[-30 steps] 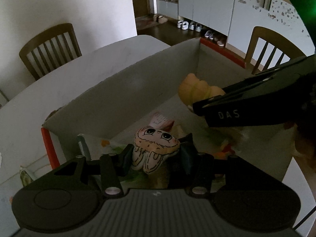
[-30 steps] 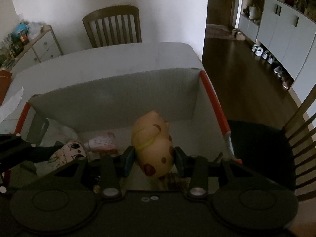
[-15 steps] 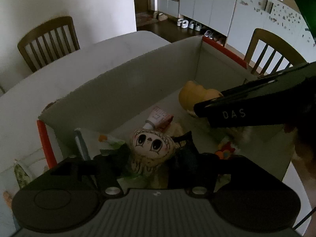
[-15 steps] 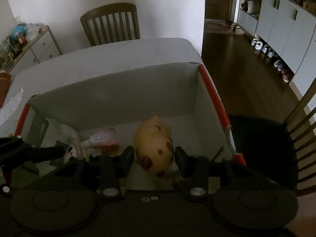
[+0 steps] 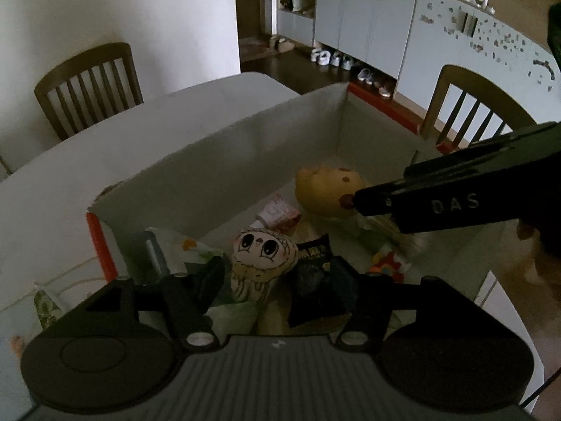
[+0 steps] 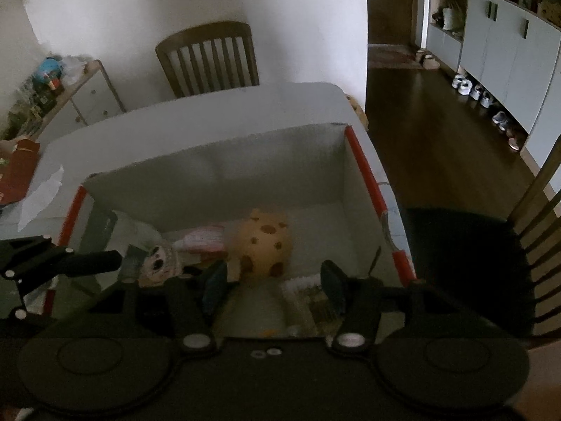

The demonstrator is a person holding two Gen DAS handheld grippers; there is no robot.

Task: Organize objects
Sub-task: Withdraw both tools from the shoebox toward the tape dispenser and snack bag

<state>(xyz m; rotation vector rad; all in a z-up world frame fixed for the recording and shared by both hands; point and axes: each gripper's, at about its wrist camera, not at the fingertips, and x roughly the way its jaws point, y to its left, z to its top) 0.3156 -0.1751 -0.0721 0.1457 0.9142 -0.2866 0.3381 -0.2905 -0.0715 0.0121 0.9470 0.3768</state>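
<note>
The left gripper [image 5: 277, 277] has just been opening; its jaws stand spread, and the doll [image 5: 261, 258] lies between them, free of the pads, near the box's [image 5: 217, 161] front edge. The right gripper [image 6: 270, 282] has likewise been opening and is spread with nothing pinched. The yellow spotted toy [image 6: 264, 244] lies just beyond its fingers on the box floor, toward the right wall, beside a pink packet [image 6: 205, 238].

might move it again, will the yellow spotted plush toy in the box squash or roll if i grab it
The yellow spotted plush toy looks soft and stuffed, so it probably squashes under pads. Its rounded body may roll a little when nudged. It seems light for its bulk and unlikely to break.
</note>
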